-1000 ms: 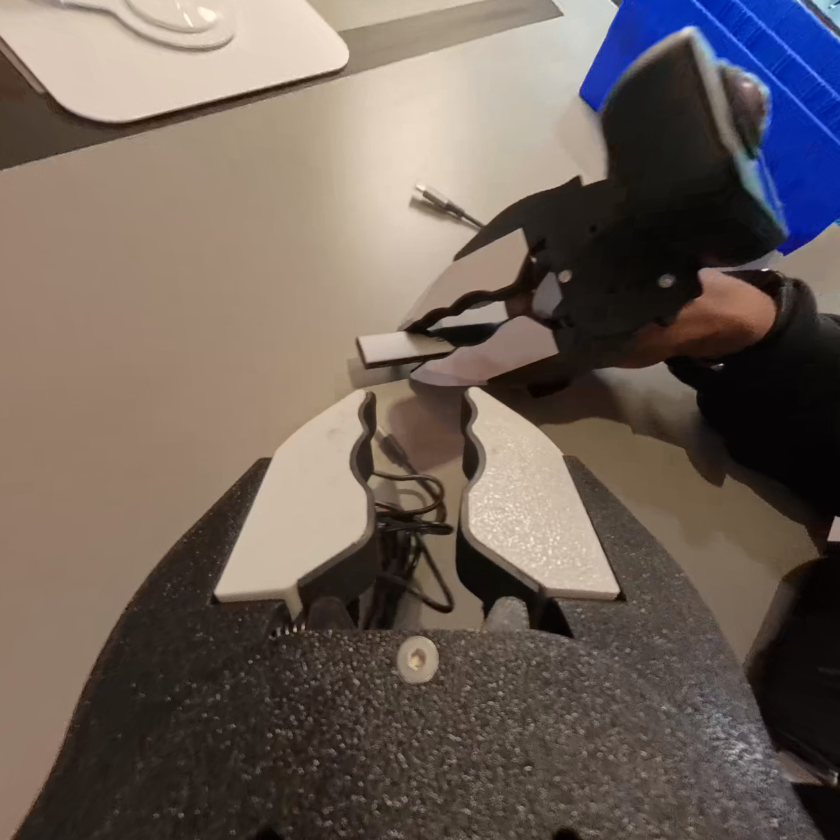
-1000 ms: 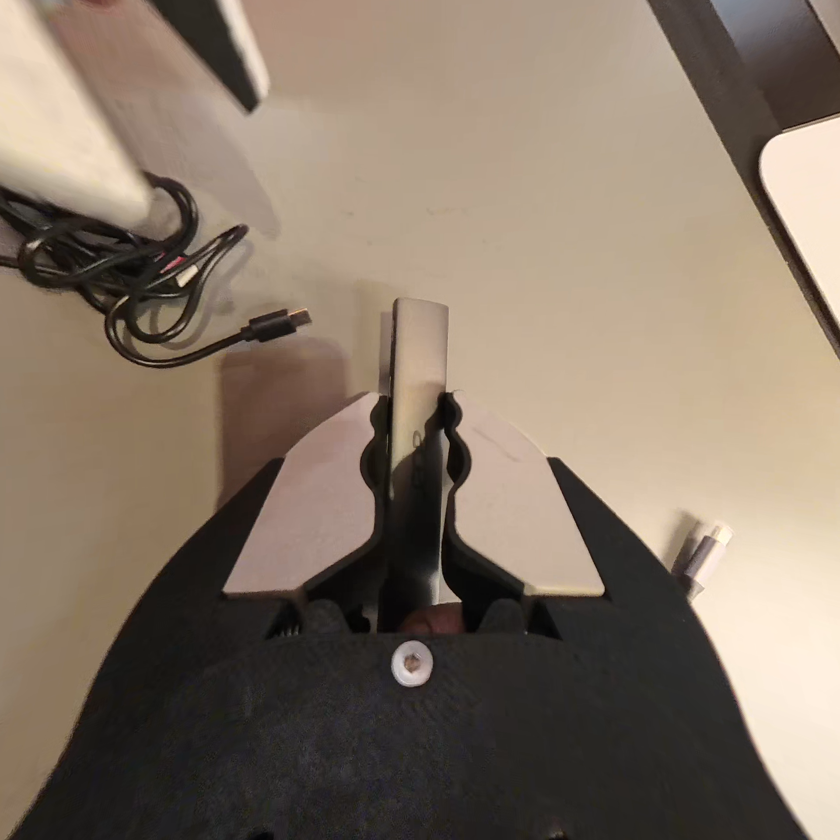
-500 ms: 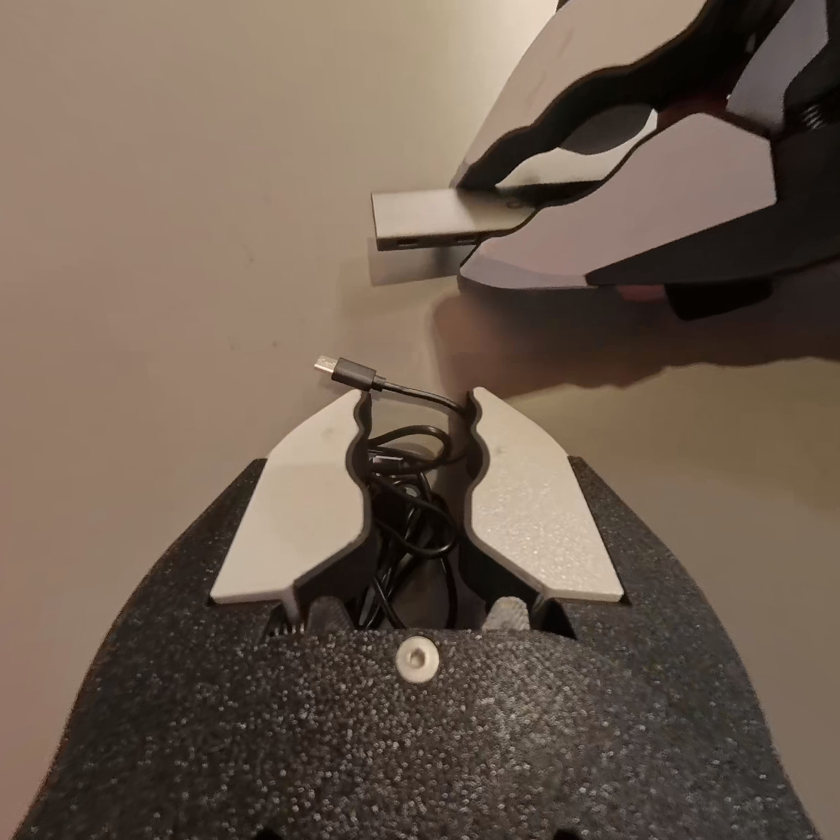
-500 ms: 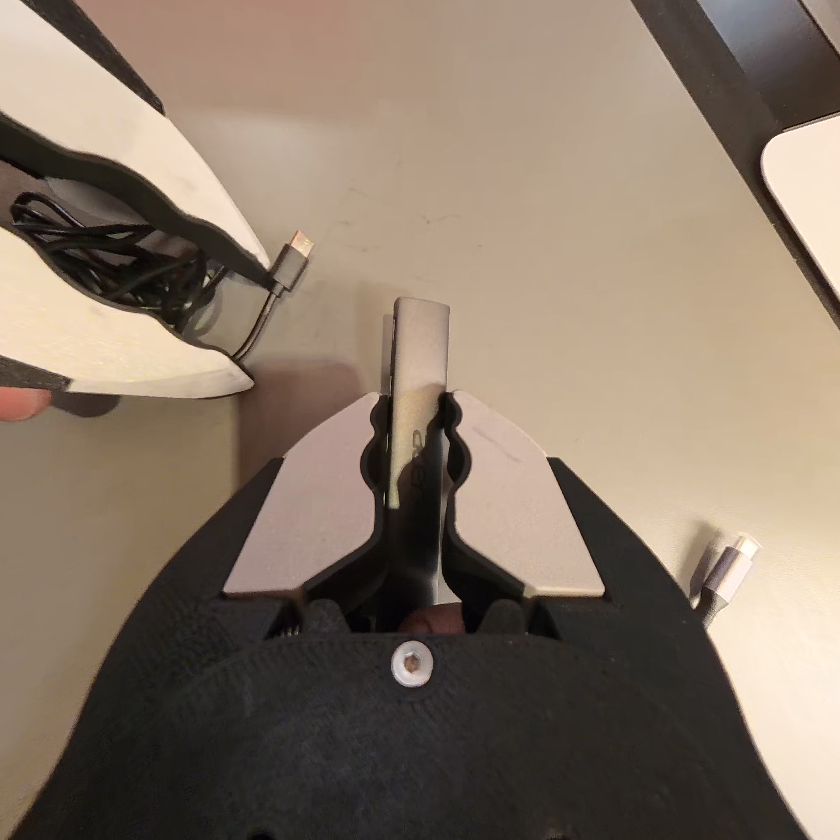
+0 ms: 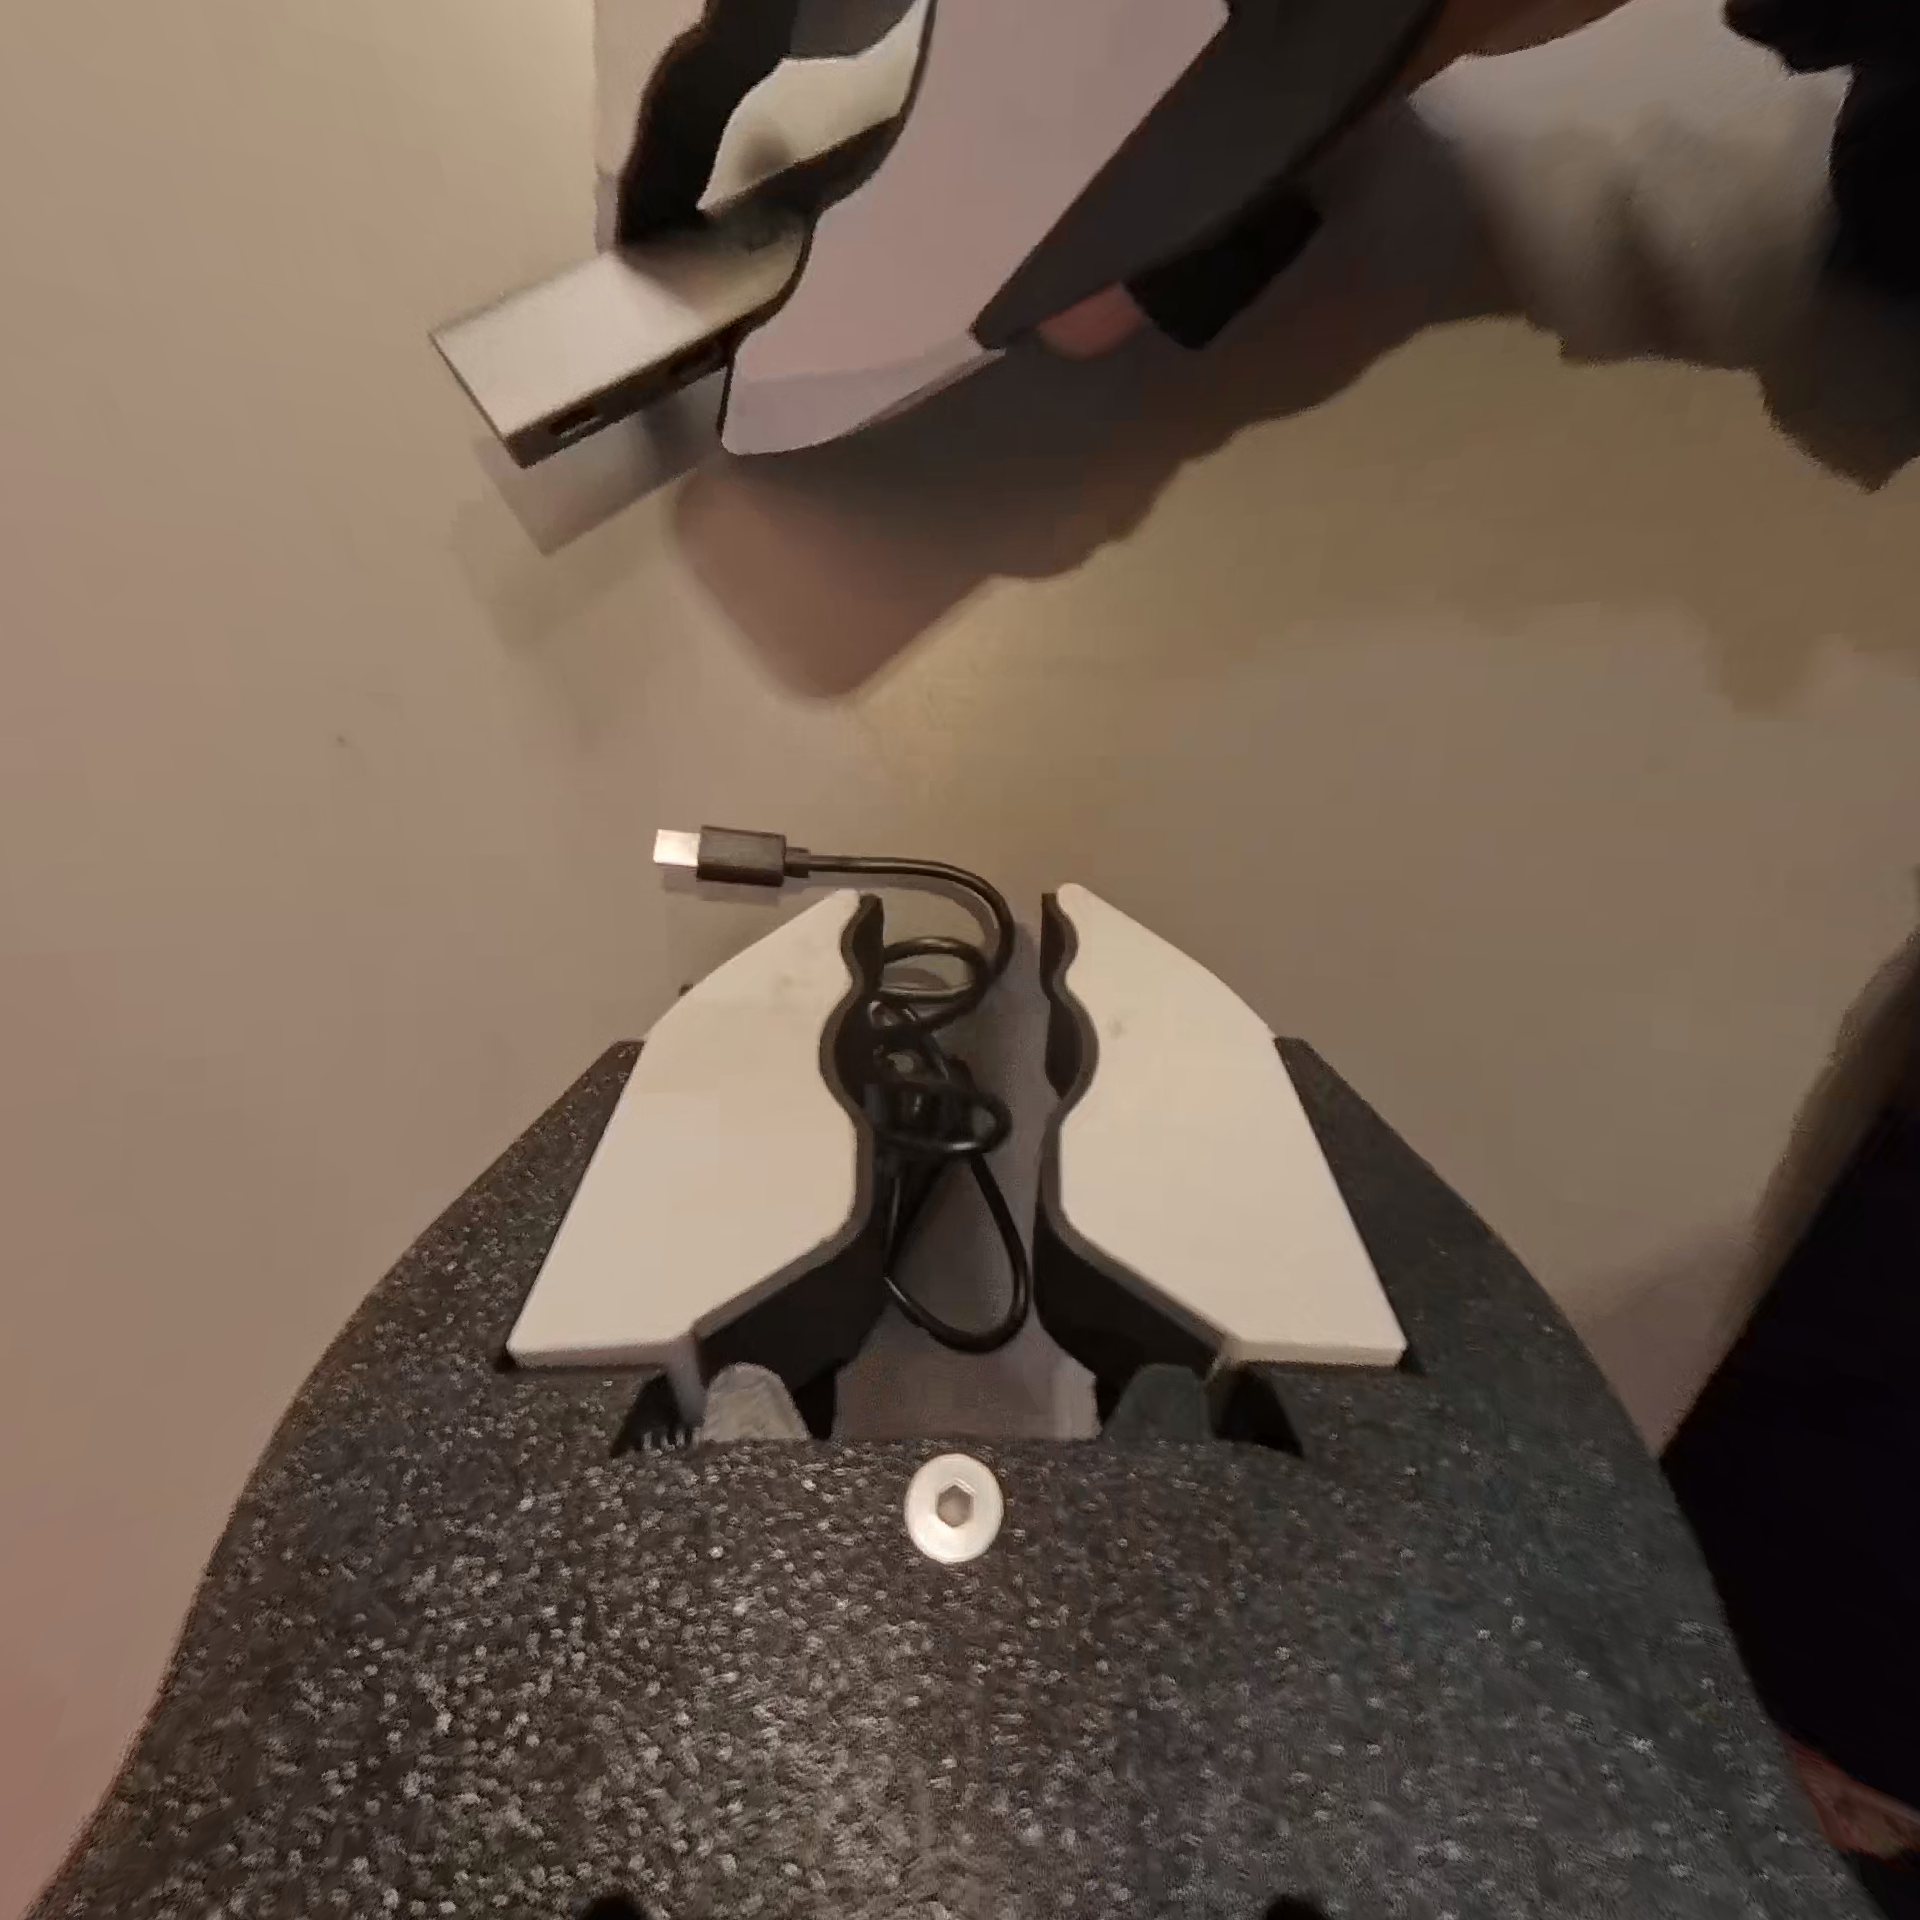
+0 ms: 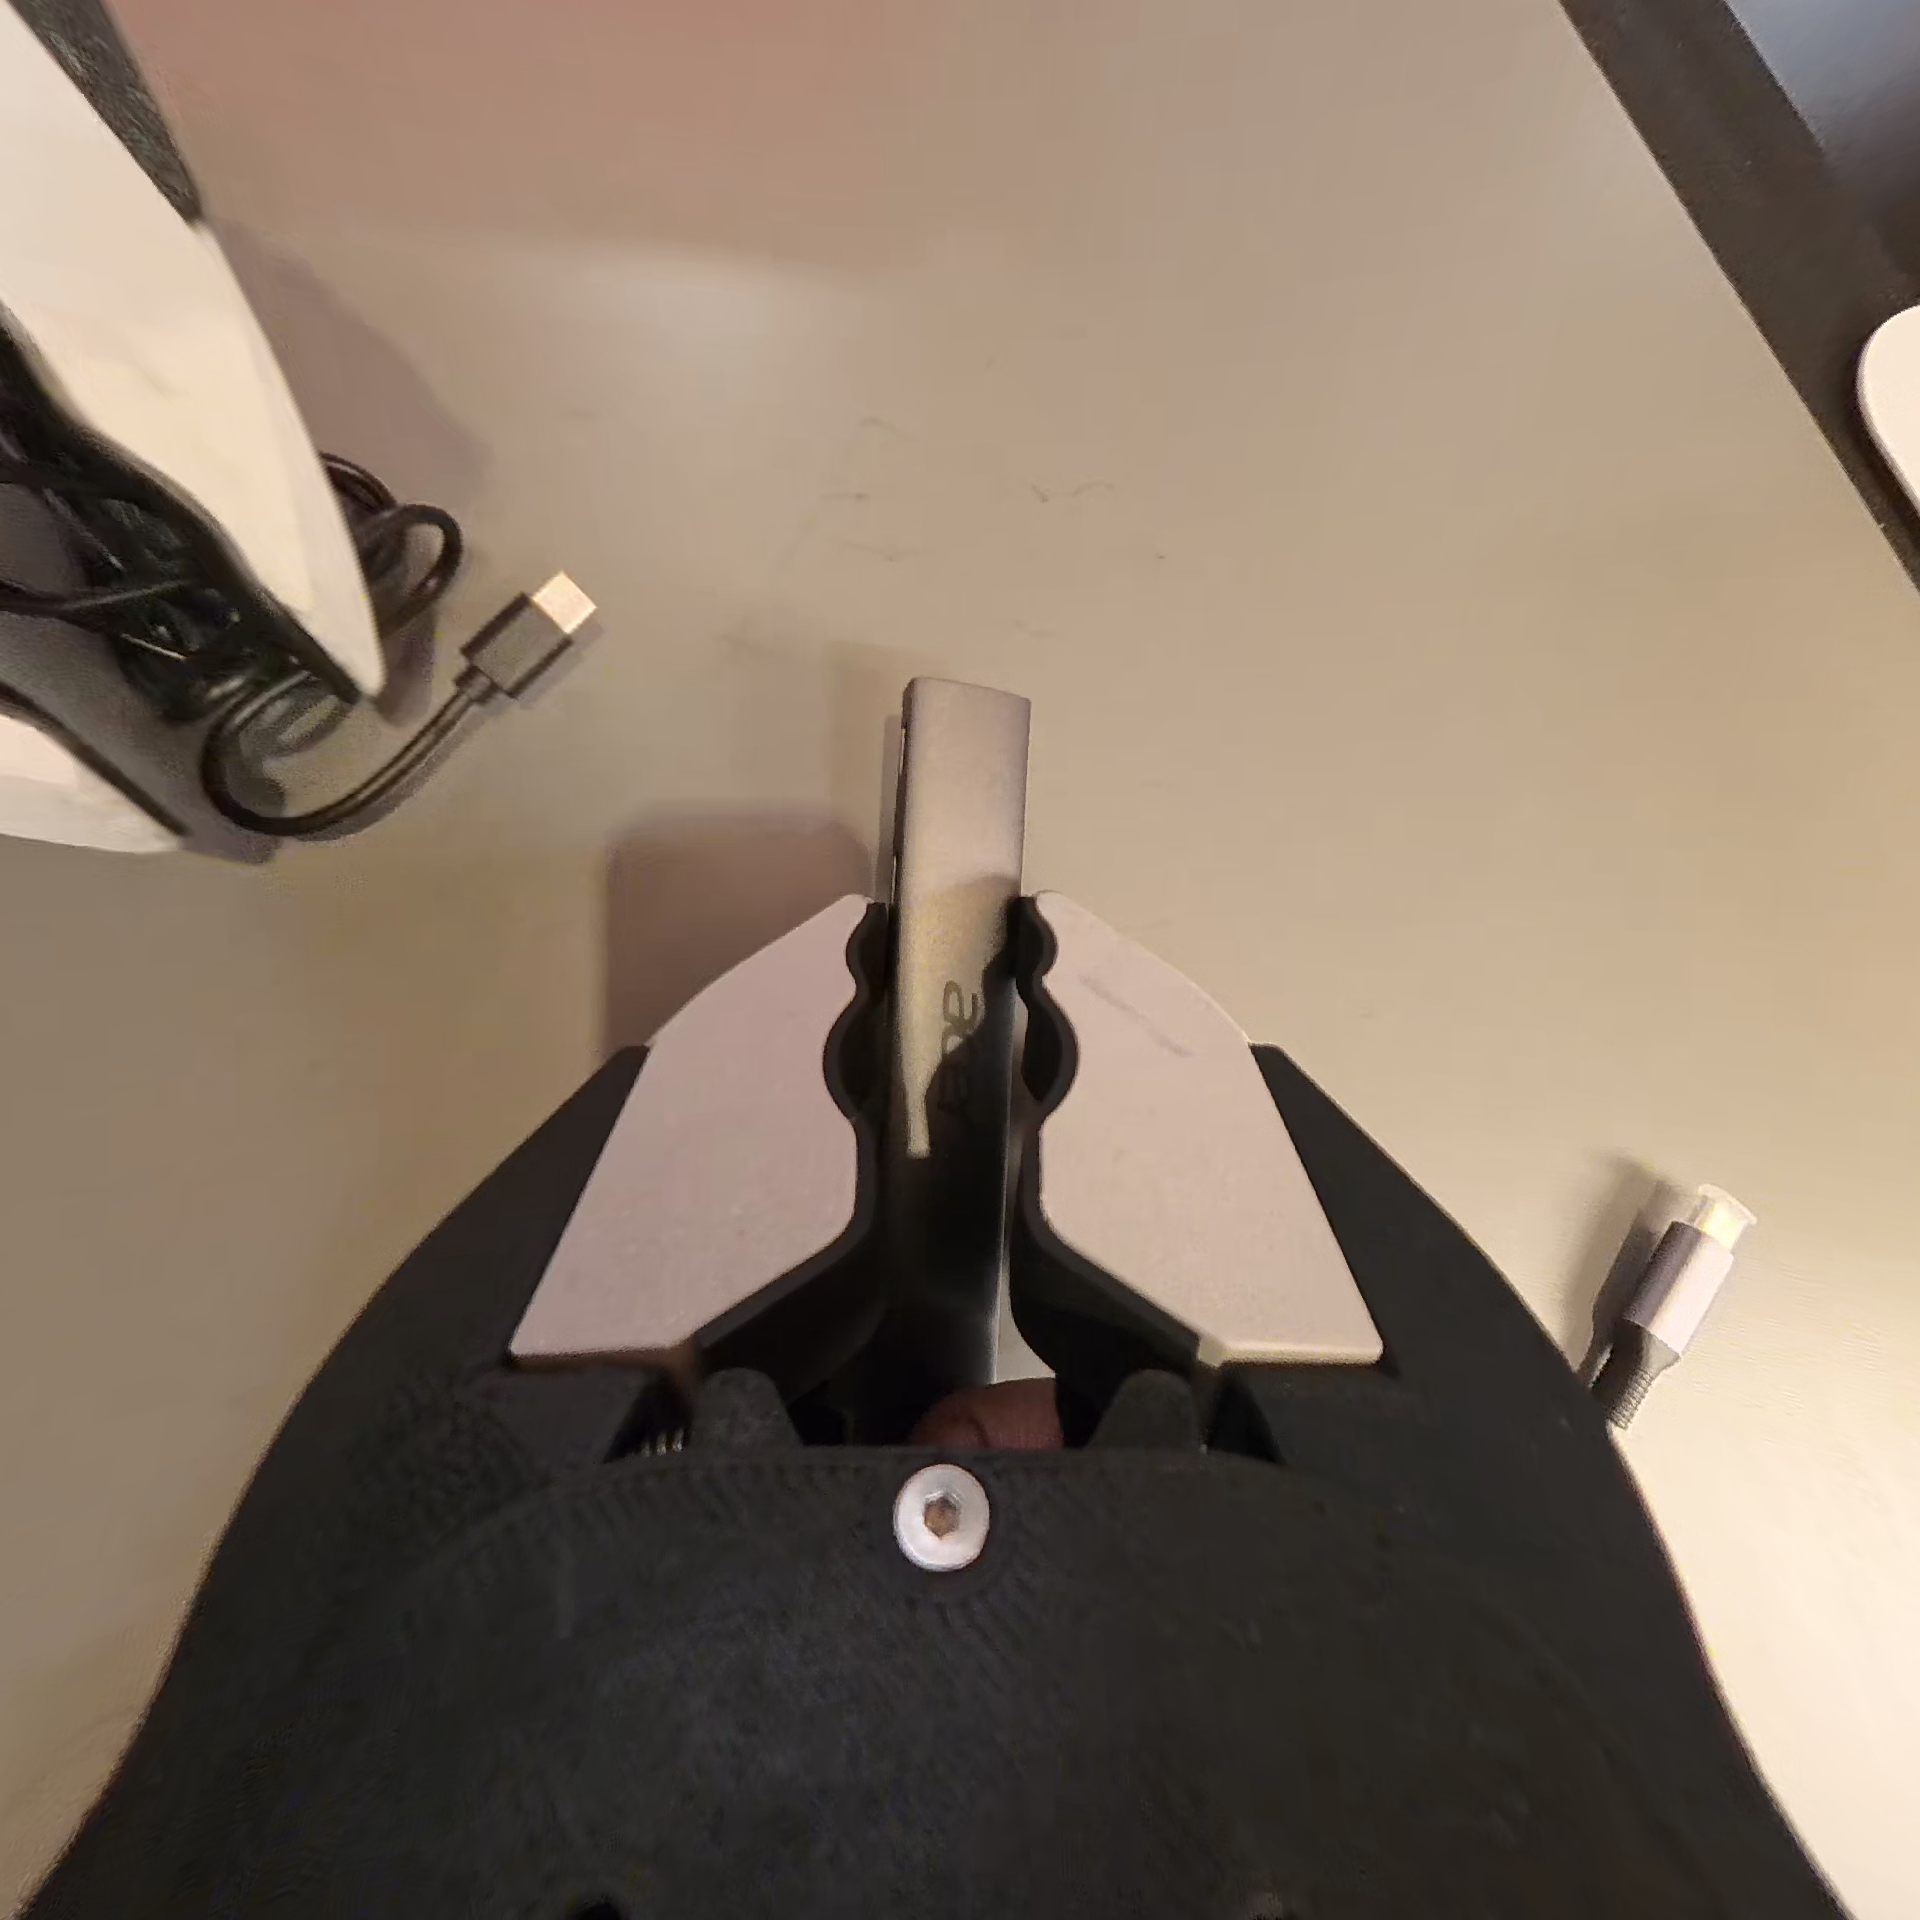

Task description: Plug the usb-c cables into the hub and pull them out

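My right gripper (image 6: 961, 914) is shut on the grey hub (image 6: 966, 790), whose far end sticks out past the fingertips just above the table. In the left wrist view the hub (image 5: 582, 353) shows at the upper left, held by the right gripper (image 5: 686, 332), with a port slot facing me. My left gripper (image 5: 951, 909) is open and straddles a coiled black cable (image 5: 935, 1143) on the table. Its USB-C plug (image 5: 727, 854) lies just beyond my left fingertip and points left. The right wrist view shows that plug (image 6: 535, 644) near the hub, apart from it, beside the left gripper (image 6: 281, 758).
A second cable with a grey braided USB-C plug (image 6: 1683, 1278) lies on the beige table (image 6: 1247, 520) to the right of my right gripper. A dark strip (image 6: 1714, 156) and a white pad (image 6: 1896, 416) are at the far right. A dark sleeve (image 5: 1818, 1299) is at the right.
My left gripper came down over the black cable coil and its jaws have narrowed slightly. The plug now lies nearer the hub. The right gripper still holds the hub, now angled toward the plug.
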